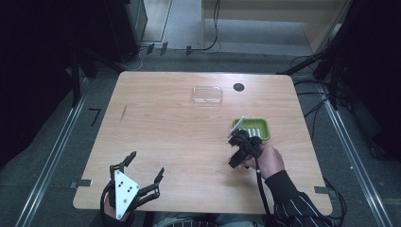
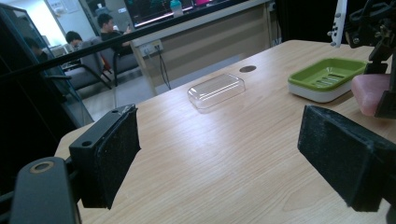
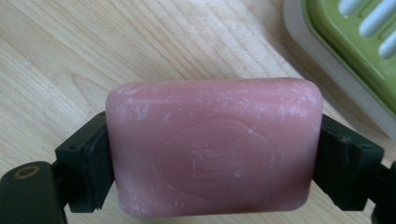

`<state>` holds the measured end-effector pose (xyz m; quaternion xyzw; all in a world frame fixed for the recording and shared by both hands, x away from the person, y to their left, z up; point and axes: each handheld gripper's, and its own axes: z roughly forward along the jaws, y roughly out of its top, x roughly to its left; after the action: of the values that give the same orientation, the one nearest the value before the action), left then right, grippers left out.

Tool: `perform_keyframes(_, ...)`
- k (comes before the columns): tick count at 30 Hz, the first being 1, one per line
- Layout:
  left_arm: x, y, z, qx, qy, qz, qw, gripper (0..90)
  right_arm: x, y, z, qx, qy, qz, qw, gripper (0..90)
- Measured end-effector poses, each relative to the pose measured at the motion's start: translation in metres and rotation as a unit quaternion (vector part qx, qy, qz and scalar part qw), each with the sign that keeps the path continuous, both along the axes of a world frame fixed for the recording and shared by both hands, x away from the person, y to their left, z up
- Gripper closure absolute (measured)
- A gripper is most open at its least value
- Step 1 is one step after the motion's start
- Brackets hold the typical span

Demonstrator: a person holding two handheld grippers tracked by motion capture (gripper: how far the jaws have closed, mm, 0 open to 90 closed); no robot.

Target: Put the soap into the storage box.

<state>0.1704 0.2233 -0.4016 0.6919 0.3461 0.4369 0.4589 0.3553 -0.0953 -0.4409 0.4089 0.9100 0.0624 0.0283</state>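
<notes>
No readable text anywhere; pink soap bar (image 3: pixel 214 147) has an embossed oval stamp, its characters too faint to make out.

We see a pink bar of soap (image 3: pixel 214 145), rounded at the corners and scuffed with pale marks, with an oval stamp pressed into its broad face; it is pinched by its two short ends, above the wooden table. Just beside it sits a green soap dish (image 1: pixel 262 129) with a slotted floor and a pale base, empty. Farther back on the table lies a clear plastic lid (image 1: pixel 207 95), well apart from the dish.
</notes>
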Motion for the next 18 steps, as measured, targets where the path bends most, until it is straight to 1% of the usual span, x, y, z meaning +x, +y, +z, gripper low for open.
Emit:
perform_keyframes(11, 0.000, 0.000, 0.000, 0.000, 0.000, 0.000, 1.0000, 13.1, 0.004, -0.012, 0.005, 0.000, -0.002, -0.013, 0.9999, 13.1)
perform_keyframes(13, 0.000, 0.000, 0.000, 0.000, 0.001, 0.000, 1.0000, 13.1, 0.005, -0.013, 0.005, 0.001, -0.006, -0.017, 0.9998, 13.2)
perform_keyframes(16, 0.000, 0.000, 0.000, 0.001, 0.000, 0.000, 1.0000, 13.1, 0.006, -0.016, 0.007, 0.000, -0.004, -0.021, 0.9998, 13.2)
perform_keyframes(18, 0.000, 0.000, 0.000, 0.001, 0.000, 0.000, 1.0000, 13.1, 0.007, -0.018, 0.007, 0.003, -0.008, -0.022, 0.9997, 13.2)
